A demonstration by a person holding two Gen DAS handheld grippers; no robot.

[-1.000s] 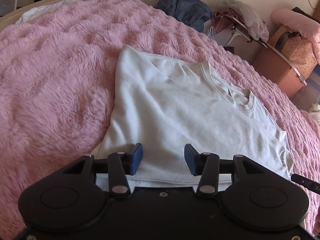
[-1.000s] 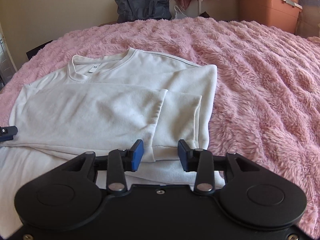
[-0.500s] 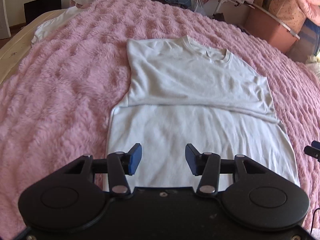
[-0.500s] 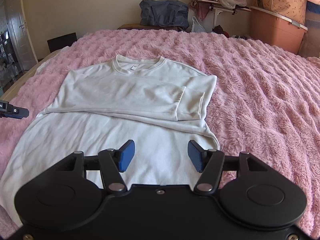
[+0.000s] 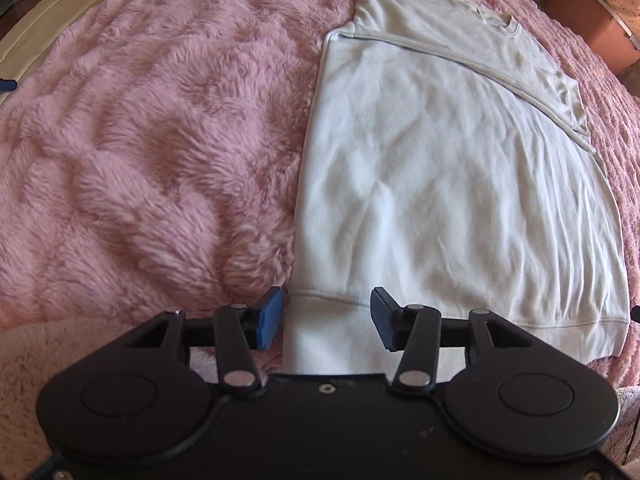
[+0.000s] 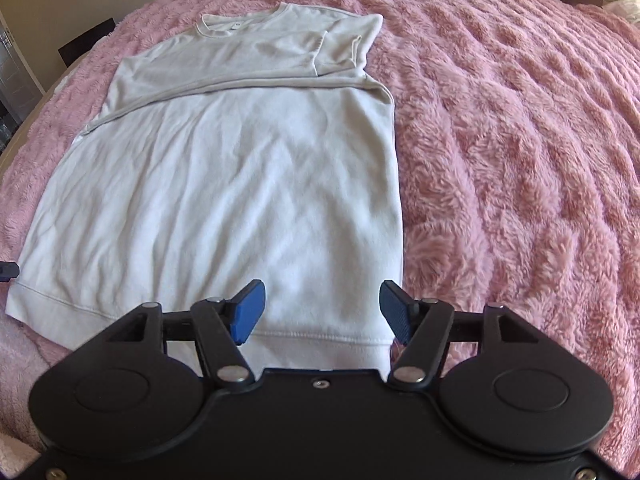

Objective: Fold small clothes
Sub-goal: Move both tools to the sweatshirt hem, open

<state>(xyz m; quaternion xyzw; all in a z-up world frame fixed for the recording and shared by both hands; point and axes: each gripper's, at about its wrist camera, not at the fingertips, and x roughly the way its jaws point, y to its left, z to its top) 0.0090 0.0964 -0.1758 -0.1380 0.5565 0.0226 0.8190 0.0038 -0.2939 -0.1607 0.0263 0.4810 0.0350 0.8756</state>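
**A:** Where are you in the fold?

**B:** By my reading you're at the bottom-hem step. Your left tool [image 5: 326,316] hangs over the near left corner of the white sweatshirt [image 5: 440,168], pads spread, one off the cloth over the pink blanket [image 5: 140,140] and one above the hem band [image 5: 320,300], pinching nothing. Your right tool [image 6: 322,308] sits over the near right corner of the sweatshirt [image 6: 240,184]; its jaws are opening, with the hem band [image 6: 320,336] lying under the gap but not gripped.

**A:** And beyond the hem?

**B:** The body lies flat on the blanket. Past it, the sleeves [image 6: 240,64] are already folded across the chest, and the collar [image 6: 236,28] sits at the far end.

**A:** So what does the next move need?

**B:** Probably you lower both tools onto the two hem corners, pinch both layers evenly, then lift and carry the hem toward the collar without dragging the sleeves loose.
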